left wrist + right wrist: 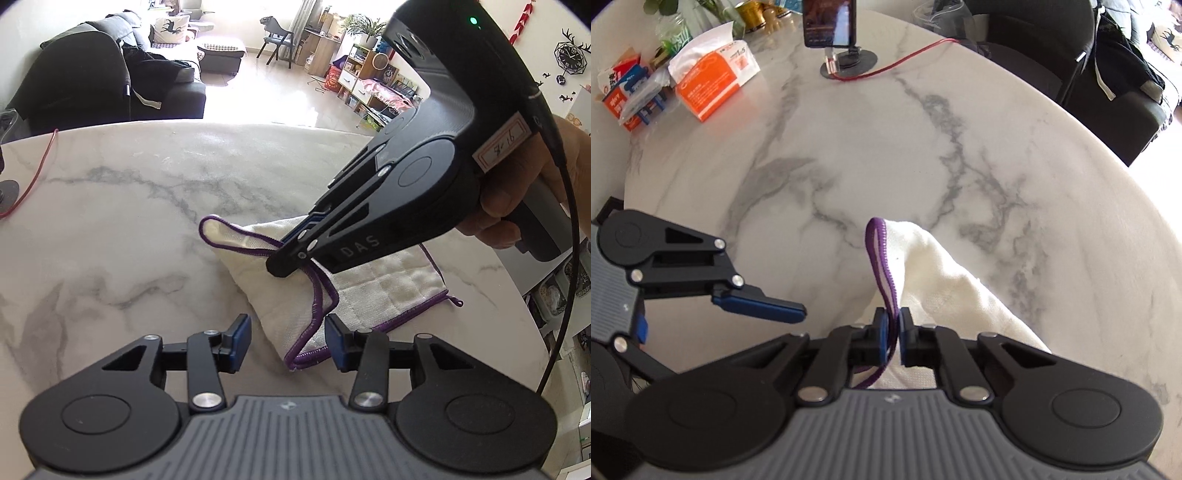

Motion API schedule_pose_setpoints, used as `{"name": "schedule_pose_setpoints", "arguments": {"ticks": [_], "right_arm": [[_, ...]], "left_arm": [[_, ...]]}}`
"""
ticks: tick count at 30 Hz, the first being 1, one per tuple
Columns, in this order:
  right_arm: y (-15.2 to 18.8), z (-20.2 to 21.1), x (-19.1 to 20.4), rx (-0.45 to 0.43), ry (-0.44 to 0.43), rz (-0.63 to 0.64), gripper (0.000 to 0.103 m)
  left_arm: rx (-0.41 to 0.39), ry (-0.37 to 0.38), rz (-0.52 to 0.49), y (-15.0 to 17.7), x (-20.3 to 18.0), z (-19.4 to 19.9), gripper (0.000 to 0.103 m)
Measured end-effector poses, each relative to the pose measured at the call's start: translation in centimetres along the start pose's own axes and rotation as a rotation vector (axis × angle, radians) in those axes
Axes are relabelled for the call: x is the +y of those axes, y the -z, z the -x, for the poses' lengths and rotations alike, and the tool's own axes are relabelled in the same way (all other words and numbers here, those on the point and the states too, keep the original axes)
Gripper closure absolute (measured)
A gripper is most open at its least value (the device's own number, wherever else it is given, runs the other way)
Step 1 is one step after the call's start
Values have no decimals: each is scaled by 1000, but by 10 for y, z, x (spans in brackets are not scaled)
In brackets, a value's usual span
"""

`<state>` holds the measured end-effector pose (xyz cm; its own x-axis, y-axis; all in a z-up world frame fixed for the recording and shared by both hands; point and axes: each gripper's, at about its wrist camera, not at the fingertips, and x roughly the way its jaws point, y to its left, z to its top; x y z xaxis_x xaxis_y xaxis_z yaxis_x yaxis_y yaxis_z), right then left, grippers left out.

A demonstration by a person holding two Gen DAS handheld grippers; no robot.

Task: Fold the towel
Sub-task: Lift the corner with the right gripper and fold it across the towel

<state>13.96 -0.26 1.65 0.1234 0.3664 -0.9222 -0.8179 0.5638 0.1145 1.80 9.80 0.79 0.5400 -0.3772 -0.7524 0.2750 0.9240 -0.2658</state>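
Left wrist view: white marble tabletop [110, 229], living room behind with dark sofa [110, 74] at 11 o'clock, shelves at 1 o'clock. White towel [388, 280] with purple hem lies right of center. Left gripper [288, 341] at 6 o'clock, jaws partly apart, astride a towel corner without pressing it. Right gripper [284, 264] slants down from 2 o'clock, held by a hand [517, 192], jaws pinching the hem.

Right wrist view: same tabletop [886, 147]; tissue box [713, 81] at 10 o'clock, phone on stand [831, 29] at 12. Right gripper [893, 338] jaws clamped on the towel [942, 280] hem, loop standing up. Left gripper [768, 306] at 9 o'clock.
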Motion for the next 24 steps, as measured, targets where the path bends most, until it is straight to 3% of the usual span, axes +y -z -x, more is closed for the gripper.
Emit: {"name": "schedule_pose_setpoints", "arguments": {"ticks": [8,24], "right_arm": [[27,22,-19,-82,0,-111,96],[81,42,-60,-127,34,-281,96]], "left_arm": [[4,-7,16,0,5,2,57],[42,0,-46,-10,-9,-16,54]]}}
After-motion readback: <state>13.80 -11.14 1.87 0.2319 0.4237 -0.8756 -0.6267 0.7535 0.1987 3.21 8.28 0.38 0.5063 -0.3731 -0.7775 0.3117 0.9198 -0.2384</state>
